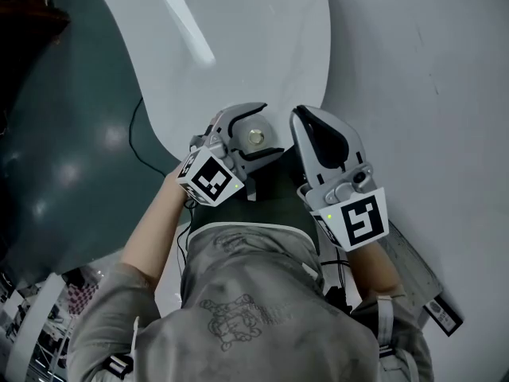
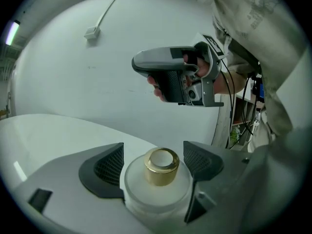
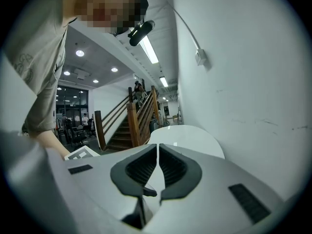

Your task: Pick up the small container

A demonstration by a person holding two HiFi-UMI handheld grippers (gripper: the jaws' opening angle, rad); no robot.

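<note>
Pads (image 2: 108, 168) of the left hand-held gripper (image 2: 153, 149) press on either side of the small container (image 2: 157, 189), a frosted white jar with a gold cap (image 2: 162, 166). The jar stands upright between the two black ribbed faces, clamped from left and right. In the head view the same left hand-held gripper (image 1: 253, 140) holds the small container (image 1: 255, 138) over the near rounded edge of the white bench (image 1: 238, 46), close to the person's body. Whether the jar's base touches the bench or hangs just above it is hard to judge, since the gripper body hides its underside.

The right hand-held gripper (image 3: 157, 150) has its jaws drawn together with only a thin slit between them and nothing in it. In the head view the right hand-held gripper (image 1: 305, 116) is just beside the left one, toward the wall (image 1: 429, 70), and it points the same way. The left gripper view shows it raised in front of that wall, with a hand (image 2: 157, 87) wrapped around its grip.

A dark cable (image 1: 137, 138) trails across the grey floor (image 1: 56, 134) off the bench's left edge.
</note>
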